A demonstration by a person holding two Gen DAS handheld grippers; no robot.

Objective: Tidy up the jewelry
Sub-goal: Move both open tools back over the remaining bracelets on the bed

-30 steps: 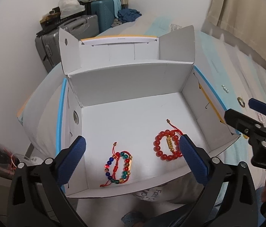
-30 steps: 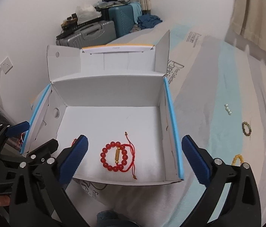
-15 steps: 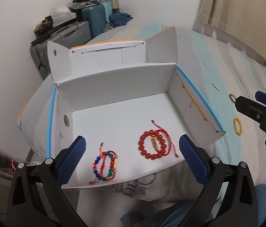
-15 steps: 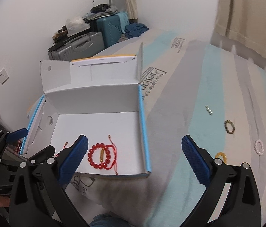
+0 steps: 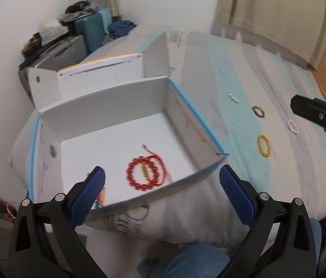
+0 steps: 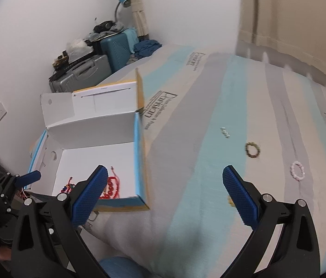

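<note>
At the lower left of my right wrist view sits the open white cardboard box with blue-edged walls [image 6: 137, 153], resting on the striped grey and pale-blue bed cover [image 6: 209, 120]. Inside it, on the floor of the box, lies a red bead bracelet with a red cord [image 5: 145, 173], and beside it, partly hidden behind my left gripper's [image 5: 161, 193] pad, a multicoloured bead bracelet [image 6: 67, 187]. Both of those look stowed.

Out on the bed, in the right half of both views, pieces lie loose and well apart: a yellow bead bracelet [image 5: 264, 145], a dark olive bead bracelet [image 5: 258, 111], a pale pink bead bracelet [image 6: 297, 170] and a small row of silvery beads [image 6: 225, 132].

My left jaws stand wide apart and empty, hovering over the near edge of the box. My right gripper [image 6: 164, 195] is likewise spread and holding nothing, over bare cover between the box and the loose pieces.

I judge the step in hand to be the reach for the next bracelet. The yellow one is nearest; in my right view it is almost hidden behind the right pad. The next move calls for lowering my right jaws astride its beads and closing gently, since the soft cover may give beneath them.
</note>
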